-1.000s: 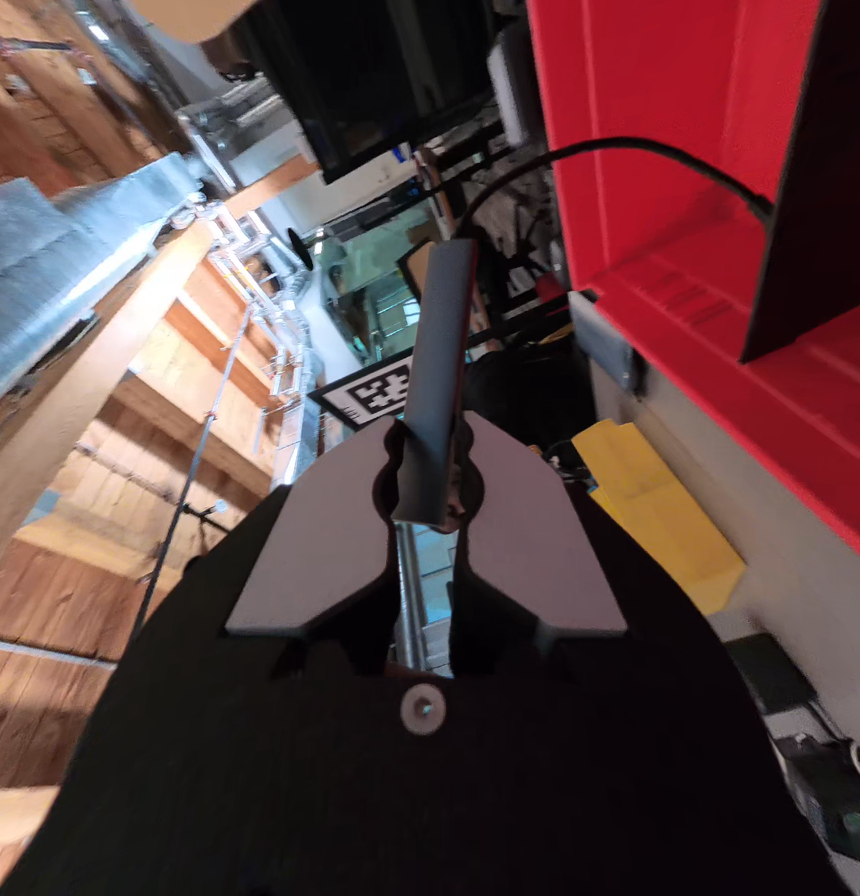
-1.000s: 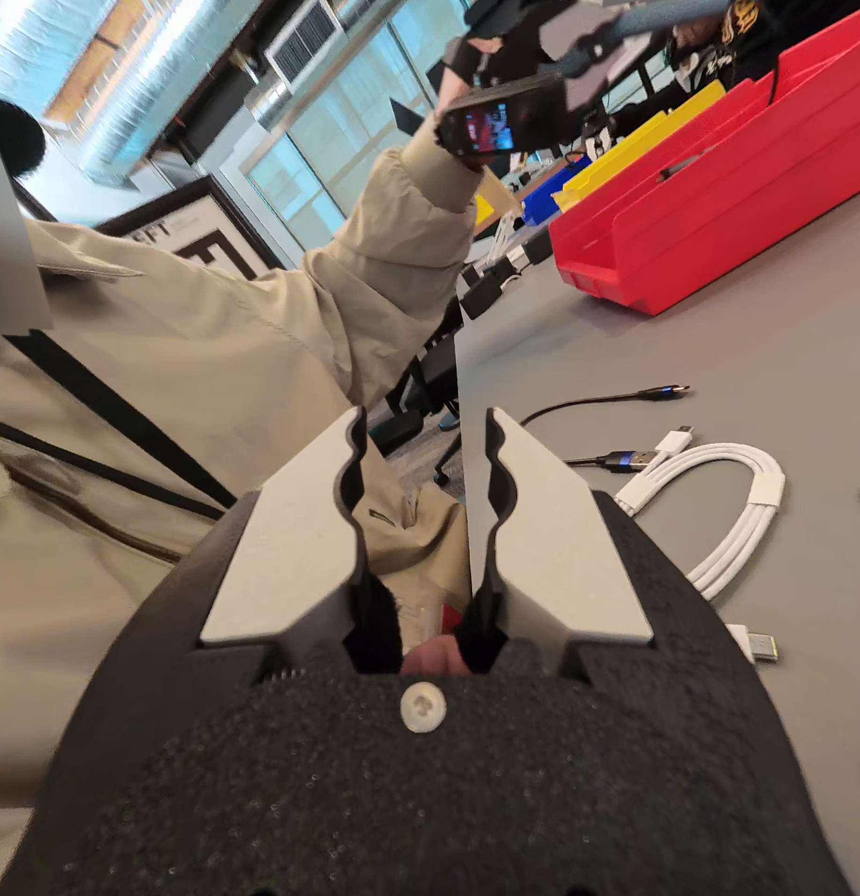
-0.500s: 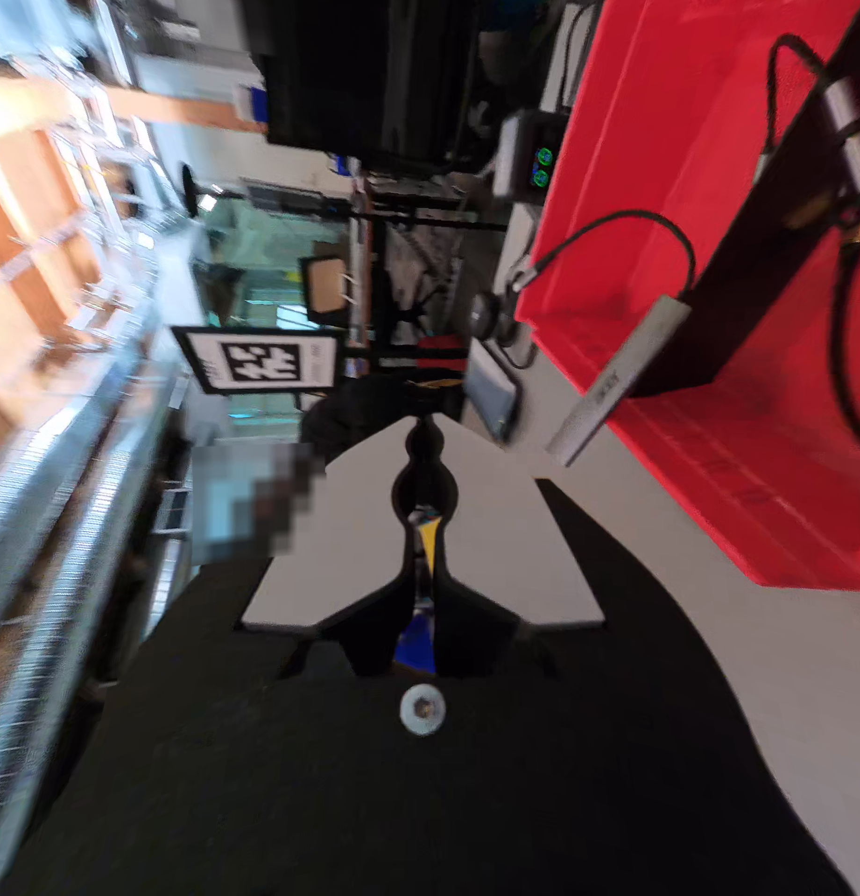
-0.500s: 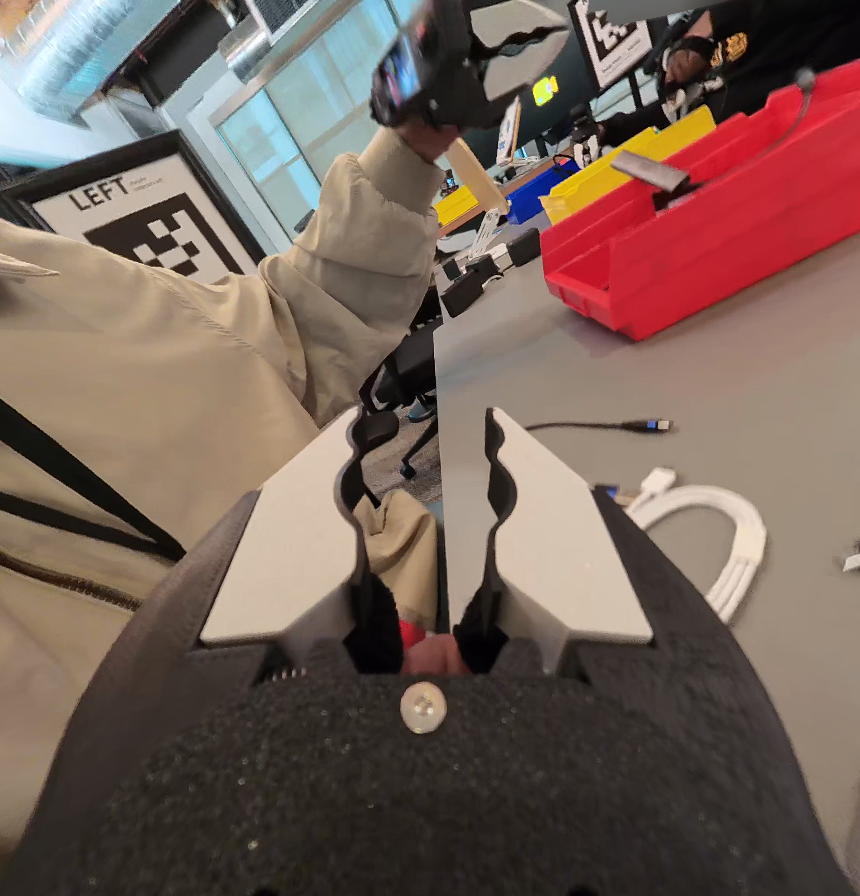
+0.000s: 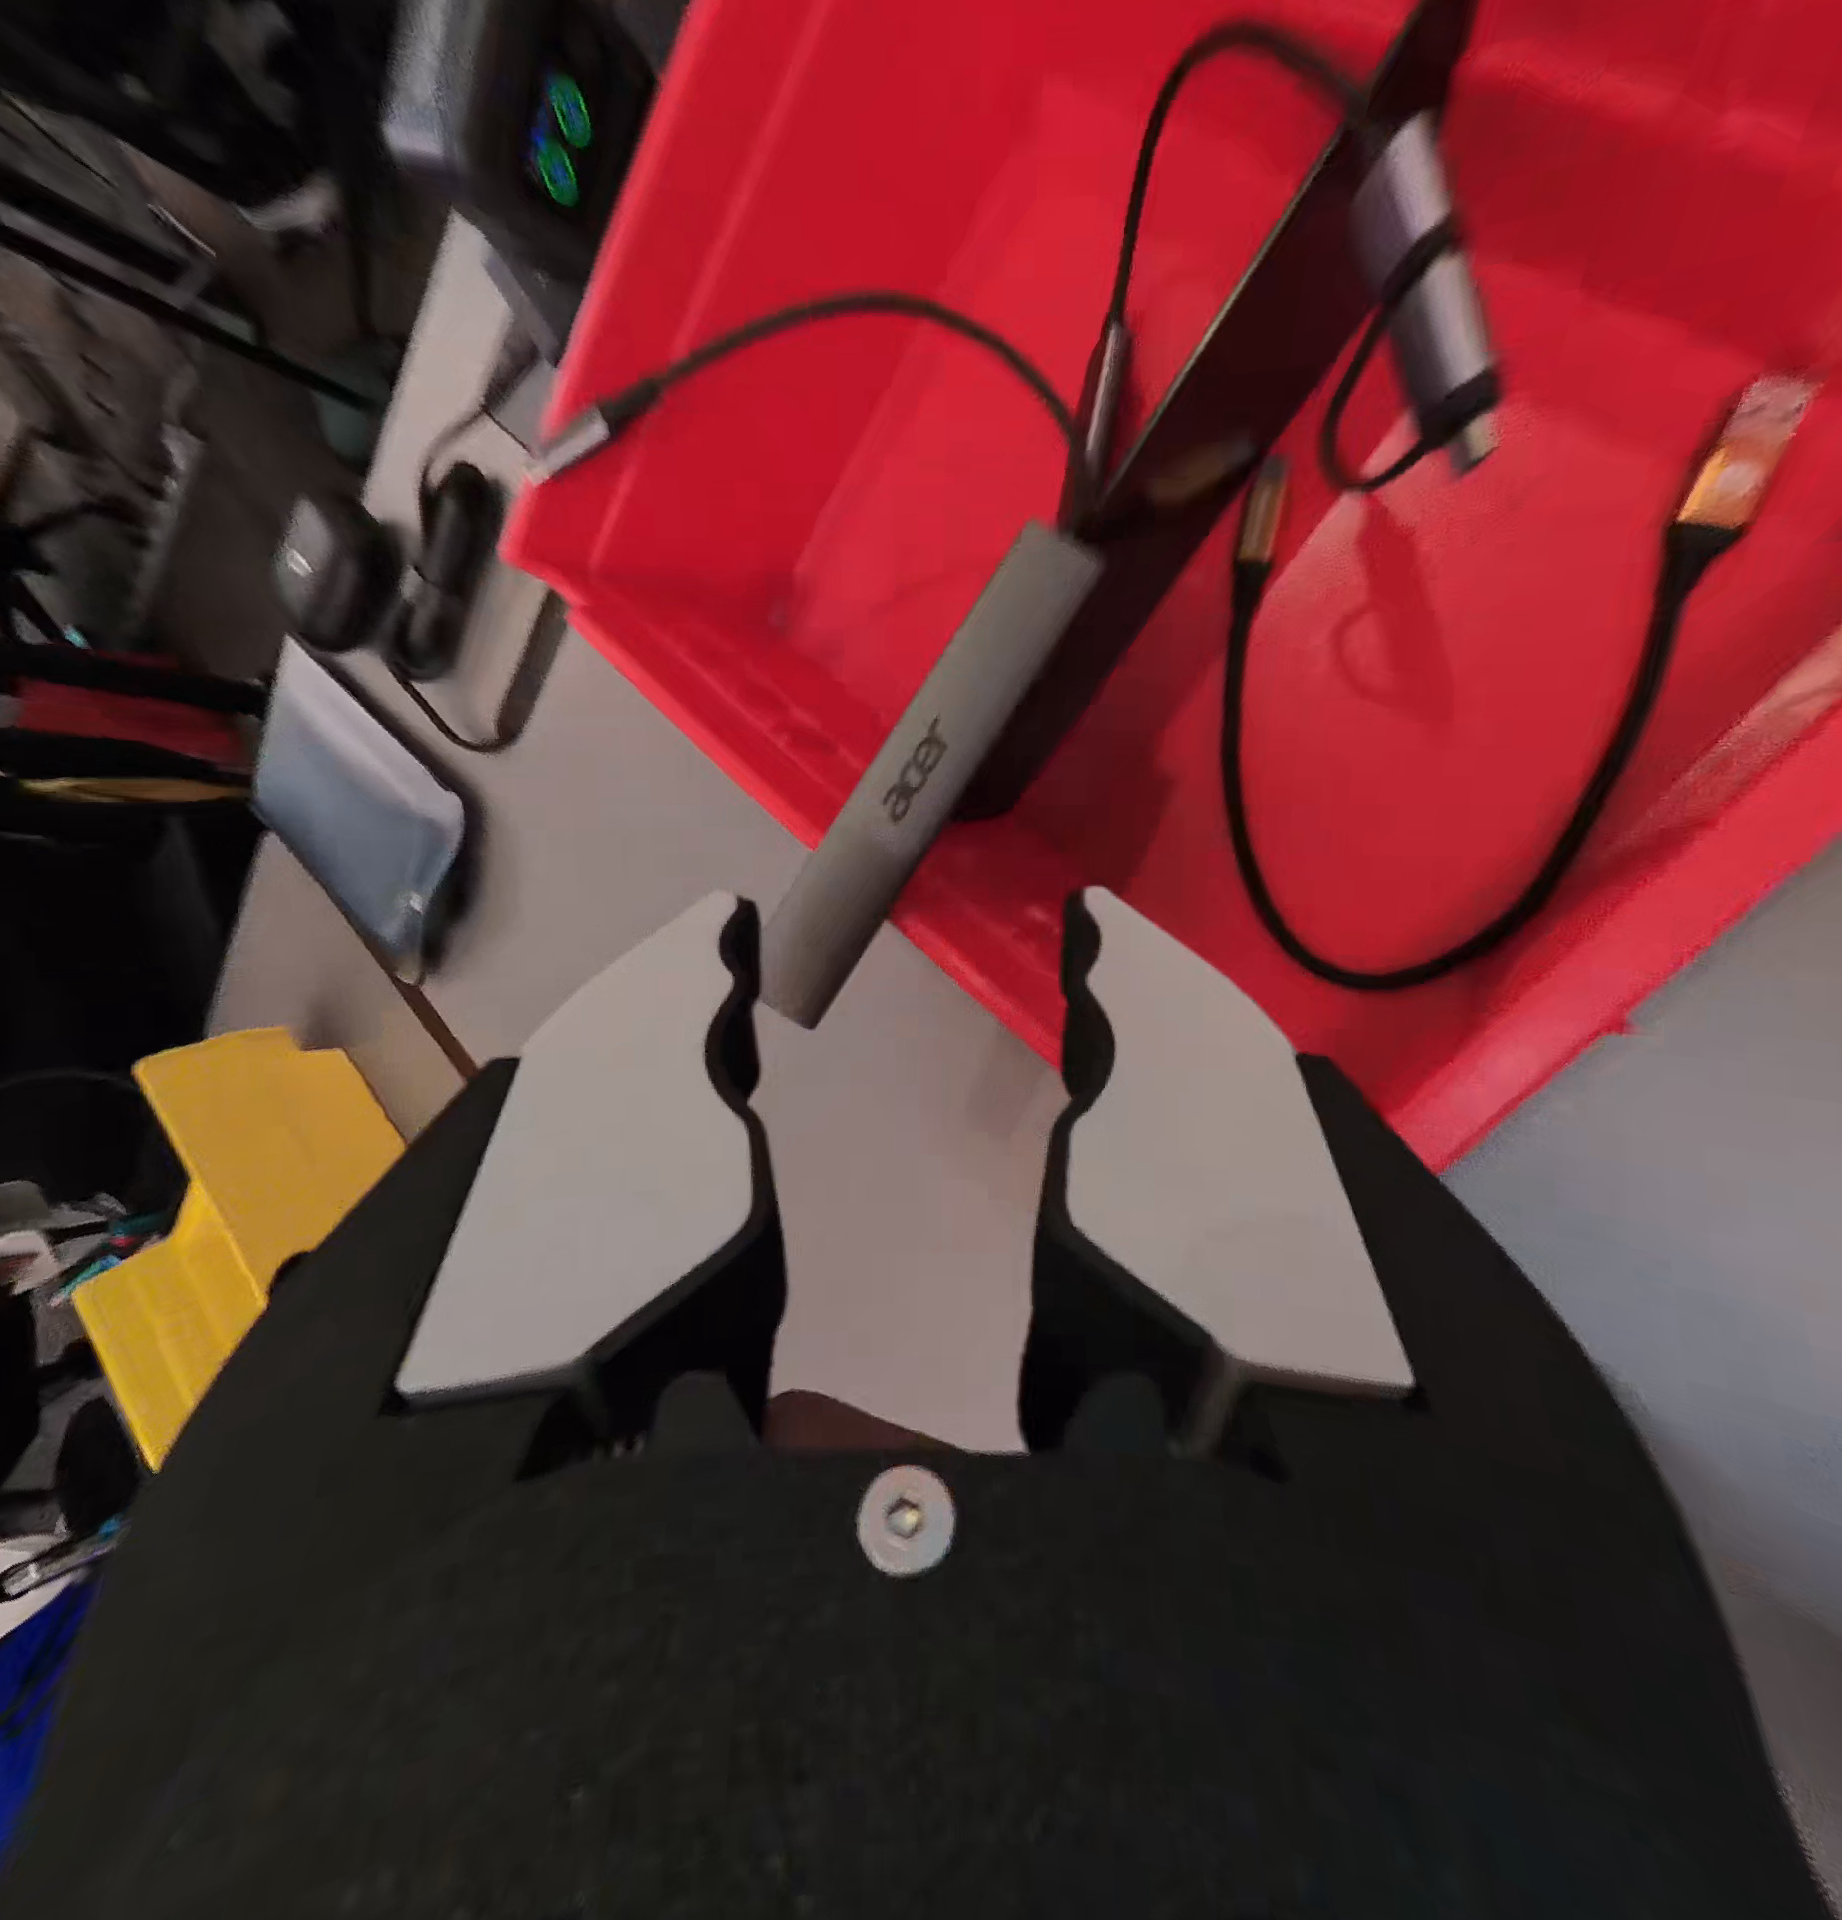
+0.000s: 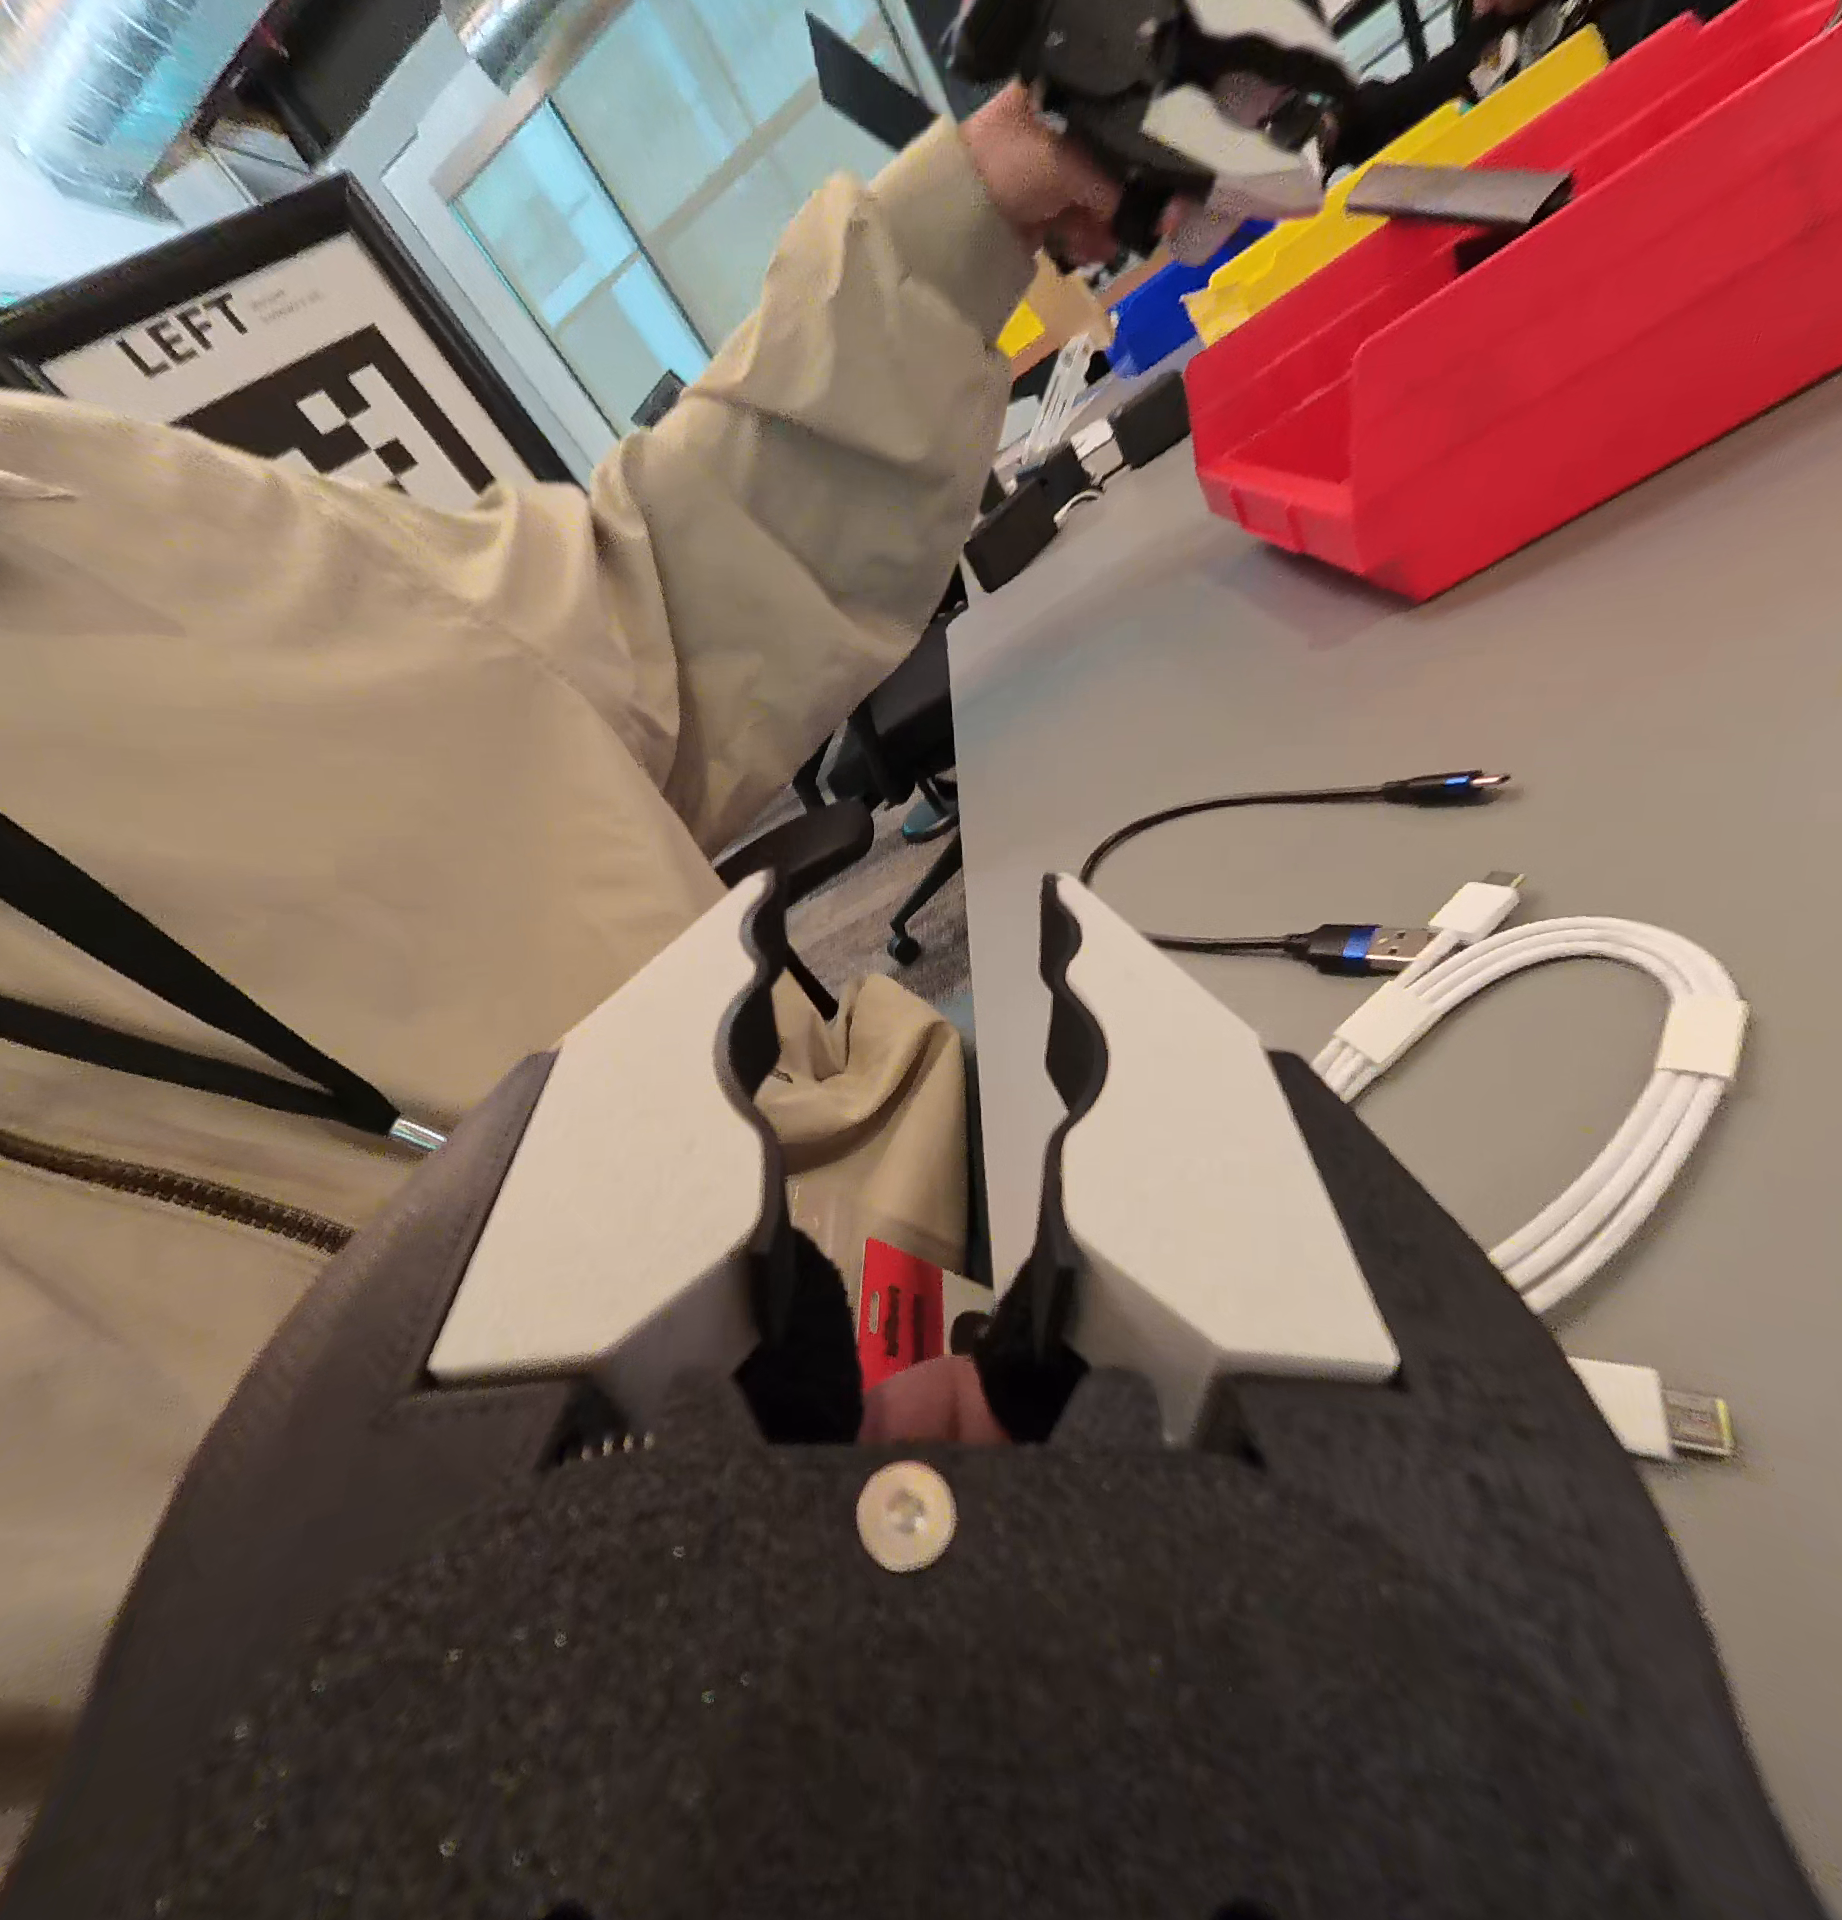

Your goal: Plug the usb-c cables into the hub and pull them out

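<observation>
A flat grey tabletop (image 6: 1519,675) is seen bearing a red plastic bin (image 5: 1312,644). The slim grey metal hub (image 5: 938,769) is propped on the bin's rim, at twelve o'clock of the left gripper (image 5: 901,961), whose jaws are spread and empty. The right gripper (image 6: 901,935) is likewise held apart, with a coiled white cable (image 6: 1582,1101) at its three o'clock.

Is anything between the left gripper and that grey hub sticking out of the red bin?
Nothing visible. The left gripper has open jaws just short of the slim grey metal hub, which juts over the red plastic bin's front rim.
</observation>
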The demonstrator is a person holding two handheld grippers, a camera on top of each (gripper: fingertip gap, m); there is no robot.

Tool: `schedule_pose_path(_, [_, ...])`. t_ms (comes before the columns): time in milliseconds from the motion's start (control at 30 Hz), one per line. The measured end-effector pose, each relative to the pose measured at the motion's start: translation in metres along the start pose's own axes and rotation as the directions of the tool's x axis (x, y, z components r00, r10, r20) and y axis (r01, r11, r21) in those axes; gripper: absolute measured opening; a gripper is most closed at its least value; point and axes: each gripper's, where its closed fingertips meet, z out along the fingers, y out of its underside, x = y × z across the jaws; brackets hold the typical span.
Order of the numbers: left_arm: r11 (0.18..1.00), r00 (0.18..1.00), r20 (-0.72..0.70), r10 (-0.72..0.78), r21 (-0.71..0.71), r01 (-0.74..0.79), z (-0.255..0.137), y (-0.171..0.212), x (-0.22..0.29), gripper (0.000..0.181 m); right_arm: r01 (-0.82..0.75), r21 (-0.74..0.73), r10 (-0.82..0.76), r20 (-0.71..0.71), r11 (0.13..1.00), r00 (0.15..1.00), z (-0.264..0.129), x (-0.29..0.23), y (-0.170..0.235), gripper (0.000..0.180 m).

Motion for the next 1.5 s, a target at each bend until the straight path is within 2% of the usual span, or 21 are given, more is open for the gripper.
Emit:
schedule_pose_path(133, [0.993,0.996,-0.071,-0.046,-0.114,0.037,0.033,0.022,-0.023,0.063,-0.004,-0.042,0.004,0.010,0.999,1.000,0.005,-0.001,0.009,0.049])
schedule_pose_path(233, [0.989,0.970,-0.215,-0.110,-0.121,0.086,0.046,0.017,-0.019,0.050,-0.003,-0.064,0.004,0.013,0.998,1.000,0.006,0.000,0.013,0.050])
schedule_pose_path(300, [0.982,0.956,-0.283,-0.082,-0.187,0.029,0.051,0.021,-0.009,0.033,-0.011,-0.070,0.011,0.006,0.997,1.000,0.007,0.002,0.015,0.051])
schedule_pose_path(467, [0.948,0.982,-0.189,0.026,-0.308,-0.084,0.042,0.021,-0.020,0.029,-0.023,-0.070,0.024,0.003,0.997,1.000,0.005,0.003,0.015,0.051])
schedule_pose_path(567, [0.958,0.993,-0.087,0.082,-0.268,-0.103,0.023,0.006,-0.034,0.028,-0.026,-0.074,0.026,0.002,0.997,1.000,0.005,0.003,0.016,0.051])
schedule_pose_path(633, [0.988,0.998,-0.007,0.064,-0.137,-0.065,0.005,-0.021,-0.043,0.024,-0.017,-0.073,0.016,-0.006,0.997,1.000,0.005,0.004,0.016,0.051])
schedule_pose_path(700, [0.999,1.000,-0.015,-0.019,0.039,0.020,-0.017,-0.052,-0.035,0.024,-0.012,-0.041,0.012,-0.005,0.999,1.000,0.005,0.004,0.008,0.051])
schedule_pose_path(767, [0.971,0.993,-0.086,-0.080,0.219,0.097,-0.041,-0.088,-0.008,0.024,-0.024,0.013,0.024,-0.007,1.000,1.000,0.006,0.007,-0.006,0.050])
schedule_pose_path(833, [0.907,0.974,-0.202,-0.103,0.383,0.175,-0.066,-0.128,0.036,0.024,-0.005,0.044,0.007,-0.050,0.999,0.999,0.010,0.017,-0.025,0.050])
schedule_pose_path(900, [0.800,0.926,-0.361,-0.110,0.521,0.298,-0.094,-0.170,0.089,0.024,0.057,0.087,-0.050,-0.076,0.995,0.996,0.016,0.020,-0.053,0.052])
schedule_pose_path(967, [0.692,0.850,-0.523,-0.070,0.588,0.419,-0.117,-0.203,0.147,0.023,0.111,0.143,-0.100,-0.080,0.984,0.992,0.023,0.019,-0.086,0.055])
schedule_pose_path(1067, [0.612,0.733,-0.681,0.001,0.580,0.538,-0.129,-0.233,0.225,0.023,0.164,0.229,-0.147,-0.090,0.960,0.985,0.029,0.018,-0.124,0.061])
schedule_pose_path(1200, [0.614,0.646,-0.763,0.013,0.516,0.597,-0.115,-0.245,0.293,0.023,0.081,0.292,-0.075,-0.033,0.953,0.997,0.024,0.018,-0.130,0.065])
schedule_pose_path(1267, [0.648,0.618,-0.786,0.020,0.481,0.591,-0.106,-0.244,0.317,0.023,0.023,0.344,-0.019,-0.013,0.939,1.000,0.015,0.021,-0.128,0.062])
schedule_pose_path(1300, [0.653,0.604,-0.797,0.008,0.462,0.601,-0.103,-0.244,0.325,0.024,0.000,0.361,0.001,-0.003,0.933,1.000,0.011,0.023,-0.125,0.054])
schedule_pose_path(1333, [0.640,0.575,-0.818,-0.003,0.440,0.630,-0.102,-0.246,0.330,0.023,-0.010,0.362,0.009,0.004,0.932,1.000,0.006,0.025,-0.120,0.030])
schedule_pose_path(1367, [0.621,0.550,-0.835,-0.027,0.418,0.664,-0.100,-0.247,0.333,0.023,-0.007,0.359,0.010,-0.007,0.933,1.000,0.002,0.031,-0.114,0.020])
schedule_pose_path(1500, [0.569,0.486,-0.866,-0.115,0.344,0.747,-0.089,-0.249,0.337,0.023,-0.150,0.372,0.141,0.051,0.916,0.989,-0.004,0.048,-0.101,0.020])
